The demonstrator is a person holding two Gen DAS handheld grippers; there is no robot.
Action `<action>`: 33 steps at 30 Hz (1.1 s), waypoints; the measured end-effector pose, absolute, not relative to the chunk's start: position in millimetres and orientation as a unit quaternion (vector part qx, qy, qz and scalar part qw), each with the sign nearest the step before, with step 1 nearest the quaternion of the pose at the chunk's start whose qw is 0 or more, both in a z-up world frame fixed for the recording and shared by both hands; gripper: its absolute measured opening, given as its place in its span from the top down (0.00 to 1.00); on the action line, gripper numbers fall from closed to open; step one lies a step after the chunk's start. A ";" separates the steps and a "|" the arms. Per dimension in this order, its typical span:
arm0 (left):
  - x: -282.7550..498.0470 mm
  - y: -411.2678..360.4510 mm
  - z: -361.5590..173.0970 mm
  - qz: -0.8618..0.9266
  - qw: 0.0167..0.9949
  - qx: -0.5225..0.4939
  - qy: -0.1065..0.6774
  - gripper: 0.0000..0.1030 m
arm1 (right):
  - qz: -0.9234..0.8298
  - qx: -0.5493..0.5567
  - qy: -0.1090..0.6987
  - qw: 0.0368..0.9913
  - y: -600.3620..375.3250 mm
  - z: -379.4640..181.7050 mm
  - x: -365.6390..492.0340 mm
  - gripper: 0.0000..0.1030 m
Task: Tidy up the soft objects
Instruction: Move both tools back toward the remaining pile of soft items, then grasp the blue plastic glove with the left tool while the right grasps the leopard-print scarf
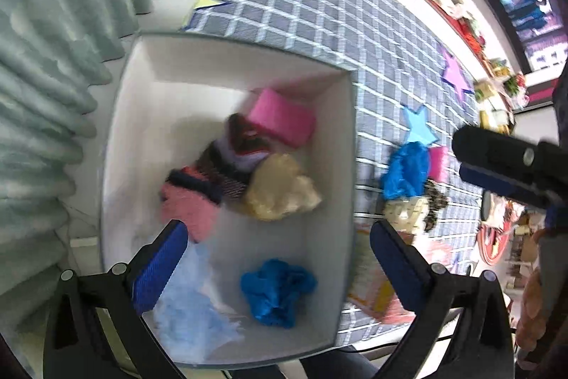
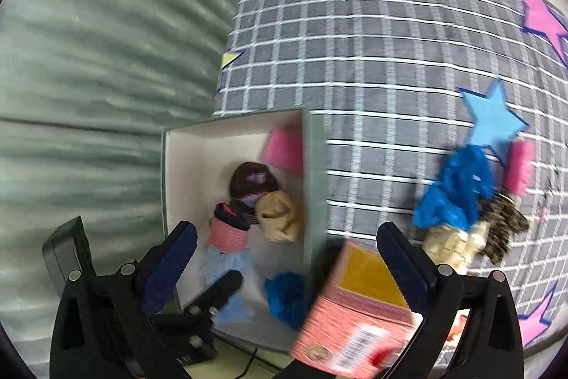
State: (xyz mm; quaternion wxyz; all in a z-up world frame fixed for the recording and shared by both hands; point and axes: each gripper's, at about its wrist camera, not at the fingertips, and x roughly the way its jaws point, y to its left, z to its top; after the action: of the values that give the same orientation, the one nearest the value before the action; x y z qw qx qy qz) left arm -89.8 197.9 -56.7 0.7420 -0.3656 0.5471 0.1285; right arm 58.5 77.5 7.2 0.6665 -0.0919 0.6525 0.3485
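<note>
A grey box (image 1: 351,144) with a white inside holds a pink sponge (image 1: 284,119), a dark striped sock (image 1: 227,166), a beige cloth (image 1: 284,187), a pink knit sock (image 1: 191,208), a crumpled blue cloth (image 1: 277,286) and a pale blue cloth (image 1: 191,308). My left gripper (image 1: 278,267) hangs open over the box with nothing between its fingers. My right gripper (image 2: 287,267) is open and empty too, above the box's right wall (image 2: 314,187). On the checked cloth to the right lie a blue cloth (image 2: 454,190), a pink sponge (image 2: 520,166), a beige item (image 2: 451,244) and a brown patterned piece (image 2: 504,226).
A pink and yellow carton (image 2: 358,308) lies just right of the box, under my right gripper. The checked cloth (image 2: 390,59) carries blue and pink paper stars. Pale green curtains (image 1: 53,95) hang to the left. A cluttered shelf (image 1: 461,20) runs along the far right.
</note>
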 end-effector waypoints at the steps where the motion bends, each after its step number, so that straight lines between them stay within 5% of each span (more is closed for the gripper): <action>1: -83.2 194.1 -51.8 0.121 0.745 -0.362 0.547 0.00 | 0.340 -0.084 0.654 0.671 65.5 10.9 65.2 0.01; 9: -36.0 151.3 -23.5 0.086 0.768 -0.308 0.554 0.00 | 0.249 -0.041 0.654 0.713 -28.1 14.5 119.2 0.01; 17: -10.2 119.4 -26.6 0.079 0.761 -0.286 0.577 0.00 | 0.134 -0.003 0.707 0.695 -114.5 -61.2 159.6 0.01; 27: 28.8 98.9 -30.2 0.099 0.746 -0.259 0.606 0.00 | 0.112 0.043 0.713 0.691 -113.0 -129.8 188.4 0.01; 33: 83.4 70.3 -49.2 0.097 0.731 -0.232 0.634 0.00 | 0.111 -0.038 0.716 0.688 -95.8 -152.4 189.4 0.01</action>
State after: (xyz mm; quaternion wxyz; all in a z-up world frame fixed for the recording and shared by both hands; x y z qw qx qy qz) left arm 83.4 70.3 -49.2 0.7311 -0.2323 0.6341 0.0970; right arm 189.4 -95.8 -152.4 0.6883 -0.0383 0.7159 0.1110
